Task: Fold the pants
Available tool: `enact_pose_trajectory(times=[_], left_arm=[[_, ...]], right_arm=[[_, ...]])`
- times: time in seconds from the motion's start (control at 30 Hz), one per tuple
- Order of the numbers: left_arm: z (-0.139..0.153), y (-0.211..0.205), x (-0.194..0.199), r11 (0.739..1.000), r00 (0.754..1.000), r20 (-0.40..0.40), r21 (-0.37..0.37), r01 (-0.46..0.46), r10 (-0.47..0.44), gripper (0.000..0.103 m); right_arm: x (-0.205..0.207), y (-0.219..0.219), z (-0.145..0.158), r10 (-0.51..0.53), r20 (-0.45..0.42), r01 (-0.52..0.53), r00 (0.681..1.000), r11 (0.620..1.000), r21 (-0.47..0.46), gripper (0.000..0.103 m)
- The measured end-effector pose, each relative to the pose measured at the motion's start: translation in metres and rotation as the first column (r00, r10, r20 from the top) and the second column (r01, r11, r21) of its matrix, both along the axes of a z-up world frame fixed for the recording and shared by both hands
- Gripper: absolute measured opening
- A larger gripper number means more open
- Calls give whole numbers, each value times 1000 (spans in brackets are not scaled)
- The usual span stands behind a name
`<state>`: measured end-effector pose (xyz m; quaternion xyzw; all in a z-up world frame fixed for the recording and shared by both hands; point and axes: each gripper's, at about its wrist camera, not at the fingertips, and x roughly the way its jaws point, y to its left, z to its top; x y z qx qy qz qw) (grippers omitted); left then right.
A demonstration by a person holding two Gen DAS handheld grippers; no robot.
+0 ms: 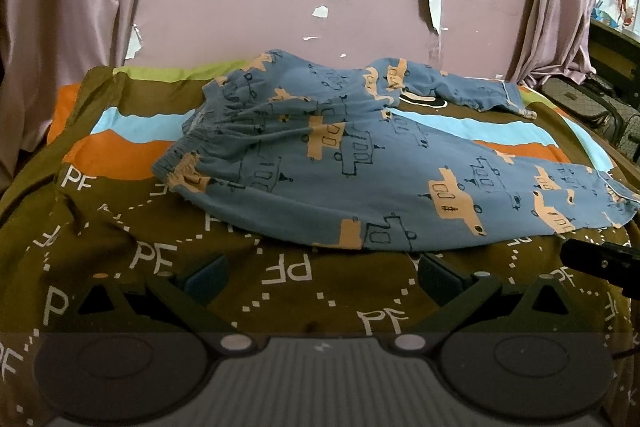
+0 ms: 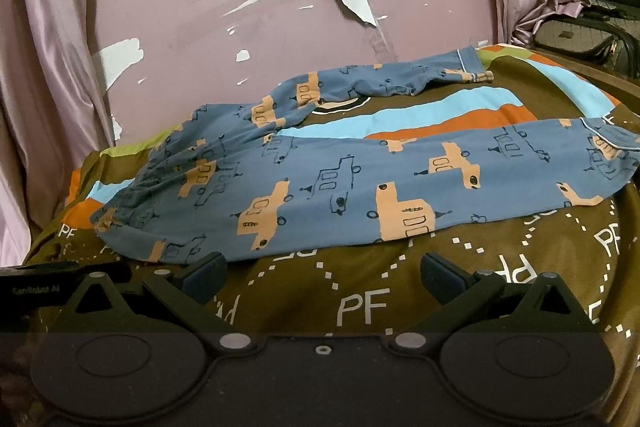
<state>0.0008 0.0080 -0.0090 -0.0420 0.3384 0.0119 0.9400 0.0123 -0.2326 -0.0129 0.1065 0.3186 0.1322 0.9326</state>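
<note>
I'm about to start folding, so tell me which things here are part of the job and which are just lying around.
Part of the job:
- blue pants, spread out unfolded, legs apart
- left gripper, open, empty
- right gripper, open, empty
- patterned bedspread, the surface the pants lie on

Just lying about:
- pink curtains
- peeling wall
- metal chair at the far right

Left tool (image 1: 320, 281) spread wide; right tool (image 2: 322, 279) likewise, empty.
</note>
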Motion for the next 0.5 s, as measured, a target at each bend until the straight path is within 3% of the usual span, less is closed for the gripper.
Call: enact_pose_trajectory(times=[0.23,0.5], left_arm=[[7,5,11,999,999,15,-16,31,-31,103],[32,15,55,998,991,123,-31,59,-54,103]], right_arm=[[1,2,7,-4,13,4,1000,999,-52,103],[33,-5,45,11,22,-8,1000,992,-127,103]])
